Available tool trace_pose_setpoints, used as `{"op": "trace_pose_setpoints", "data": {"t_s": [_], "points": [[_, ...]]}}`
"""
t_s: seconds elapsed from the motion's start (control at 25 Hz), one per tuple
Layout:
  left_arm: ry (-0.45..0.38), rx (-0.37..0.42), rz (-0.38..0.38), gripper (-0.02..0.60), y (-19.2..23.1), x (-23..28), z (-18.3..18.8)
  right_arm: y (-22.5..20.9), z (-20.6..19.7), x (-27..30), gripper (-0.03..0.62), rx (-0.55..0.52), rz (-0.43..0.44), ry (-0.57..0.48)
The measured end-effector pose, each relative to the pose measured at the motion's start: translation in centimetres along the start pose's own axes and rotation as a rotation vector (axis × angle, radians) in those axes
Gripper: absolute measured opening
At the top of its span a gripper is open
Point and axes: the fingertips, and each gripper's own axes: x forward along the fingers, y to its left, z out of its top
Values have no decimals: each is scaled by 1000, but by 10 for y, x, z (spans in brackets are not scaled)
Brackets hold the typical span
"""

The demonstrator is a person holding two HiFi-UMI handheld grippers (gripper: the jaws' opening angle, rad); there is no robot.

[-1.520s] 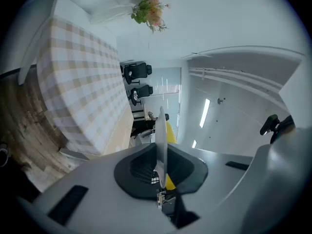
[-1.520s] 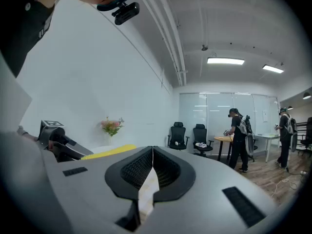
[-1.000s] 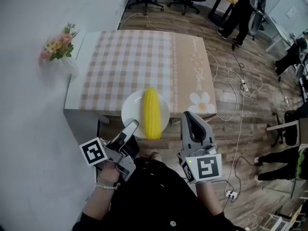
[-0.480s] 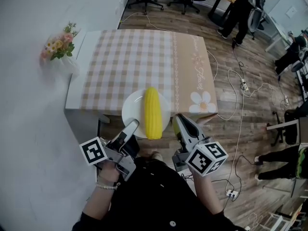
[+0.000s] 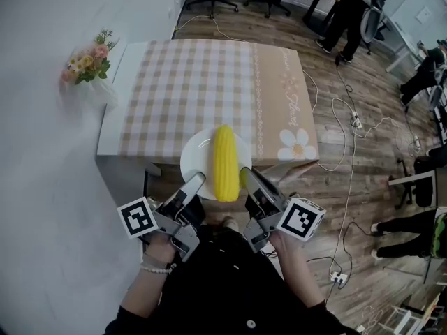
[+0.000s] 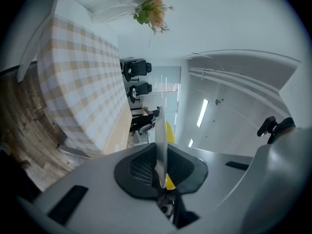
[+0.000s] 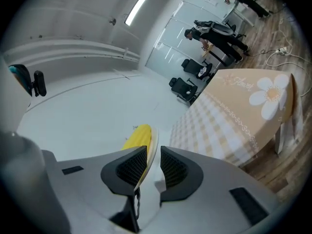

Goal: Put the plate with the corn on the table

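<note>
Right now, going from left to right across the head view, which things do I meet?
Flowers → left tool → corn → right tool → daisy print → standing person. The plate overlaps both tools, so I leave it out.

a checked cloth (image 5: 188, 89) (one daisy (image 5: 297, 144) printed on it) covers the table (image 5: 112, 128).

left gripper (image 5: 193, 182) at plate (image 5: 198, 156) near-left rim | right gripper (image 5: 246, 175) at near-right rim, just beside corn (image 5: 225, 160) | corn lies lengthwise on plate | plate overlaps near edge of checked table (image 5: 188, 89), contact unclear | flowers (image 5: 87, 60) by table's far-left corner | cables (image 5: 347, 128) on floor
</note>
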Motion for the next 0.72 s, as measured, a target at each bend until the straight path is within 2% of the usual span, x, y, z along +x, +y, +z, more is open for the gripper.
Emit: {"op": "trace_pose_setpoints", "data": {"t_s": [0.32, 0.72], "points": [[9, 0, 1, 35, 1, -9, 3, 11, -8, 6, 77, 48, 45, -29], [37, 7, -2, 35, -1, -23, 10, 22, -20, 10, 77, 32, 29, -52]]}}
